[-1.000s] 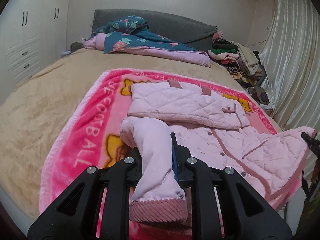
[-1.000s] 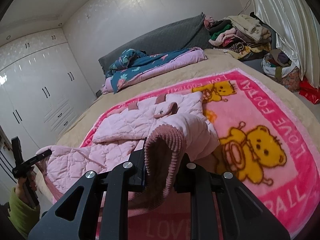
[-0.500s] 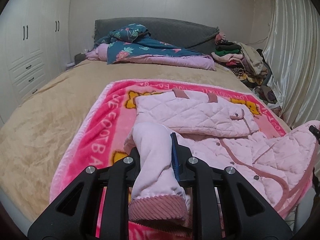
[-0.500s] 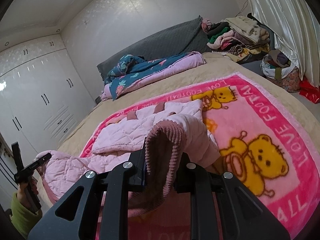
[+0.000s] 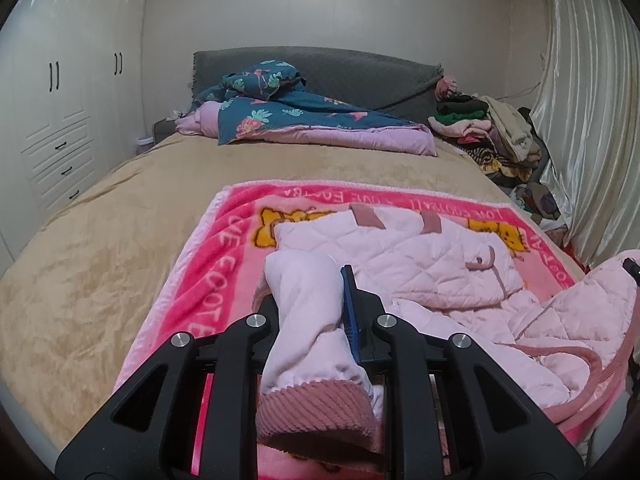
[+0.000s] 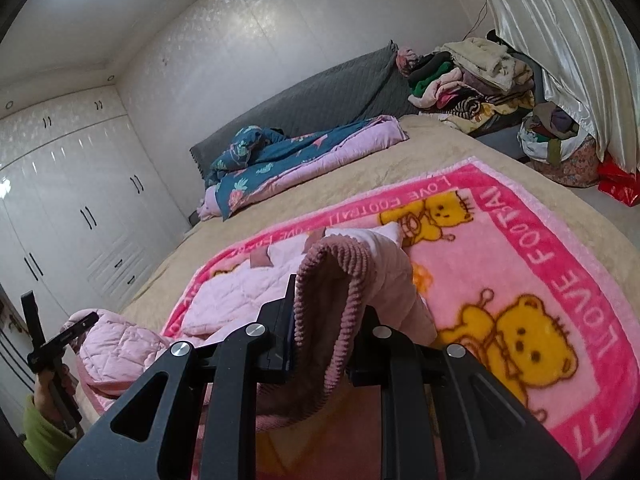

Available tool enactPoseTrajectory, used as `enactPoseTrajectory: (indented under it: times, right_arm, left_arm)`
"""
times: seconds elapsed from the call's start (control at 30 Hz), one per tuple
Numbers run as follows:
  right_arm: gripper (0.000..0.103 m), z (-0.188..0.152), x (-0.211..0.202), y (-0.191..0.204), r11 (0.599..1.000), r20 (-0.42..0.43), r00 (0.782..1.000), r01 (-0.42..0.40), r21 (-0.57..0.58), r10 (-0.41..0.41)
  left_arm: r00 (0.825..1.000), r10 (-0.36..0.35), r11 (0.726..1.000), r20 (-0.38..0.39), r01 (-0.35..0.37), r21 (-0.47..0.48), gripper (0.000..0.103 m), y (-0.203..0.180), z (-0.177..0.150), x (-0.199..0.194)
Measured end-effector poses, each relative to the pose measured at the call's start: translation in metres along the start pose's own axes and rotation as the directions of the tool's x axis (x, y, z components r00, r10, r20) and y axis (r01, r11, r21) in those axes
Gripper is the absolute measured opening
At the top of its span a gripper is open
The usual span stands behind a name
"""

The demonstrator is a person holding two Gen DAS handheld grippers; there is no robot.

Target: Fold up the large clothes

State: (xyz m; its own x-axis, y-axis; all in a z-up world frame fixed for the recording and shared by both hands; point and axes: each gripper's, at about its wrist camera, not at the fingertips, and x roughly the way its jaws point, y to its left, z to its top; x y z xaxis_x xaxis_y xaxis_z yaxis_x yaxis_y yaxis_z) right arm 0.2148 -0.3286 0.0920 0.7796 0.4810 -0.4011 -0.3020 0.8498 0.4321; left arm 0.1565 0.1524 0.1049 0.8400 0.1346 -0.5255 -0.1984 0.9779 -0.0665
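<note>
Left gripper (image 5: 310,312) clamped on one sleeve of the pink quilted coat (image 5: 400,252), ribbed cuff (image 5: 316,416) hanging out the near side of the jaws. Right gripper (image 6: 324,324) clamped on the other sleeve, its cuff (image 6: 336,288) draped over the jaws. Coat body lies on the pink bear blanket (image 6: 520,280), one side lifted toward the near edge of the blanket. Blanket sits on the tan bedspread (image 5: 100,248). Beyond the blanket, a blue floral quilt (image 5: 304,116) lies against the grey headboard (image 5: 360,72). Clothes pile (image 5: 492,132) beside the headboard, curtain (image 5: 592,100) next to that. White wardrobe (image 6: 80,200) past the blanket's other side.
</note>
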Motion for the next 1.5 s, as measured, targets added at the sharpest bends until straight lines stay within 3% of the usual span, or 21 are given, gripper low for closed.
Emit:
enactPoseTrajectory:
  times: [0.27,0.83,1.3,1.5]
  right_arm:
    - [0.017,0.020,0.010,0.000,1.000,0.018,1.000,-0.001,0.010,0.001]
    - [0.017,0.031,0.081,-0.027,0.997,-0.085,0.995,0.060,0.048,-0.056]
    - [0.017,0.014,0.133,-0.059,0.989,-0.190,0.978,0.104,0.104,-0.083]
    - [0.018,0.010,0.156,-0.065,0.984,-0.230,0.969,0.123,0.126,-0.092]
  left_arm:
    - [1.000,0.011,1.000,0.021,-0.011,-0.007,0.013,0.000,0.017,0.008]
    - [0.991,0.132,0.988,0.012,-0.132,0.084,0.015,-0.010,0.018,0.061]
    - [0.991,0.129,0.990,-0.033,-0.127,0.056,0.016,-0.001,0.006,0.101]
    - [0.991,0.120,0.993,-0.057,-0.120,-0.002,0.016,0.007,-0.001,0.123]
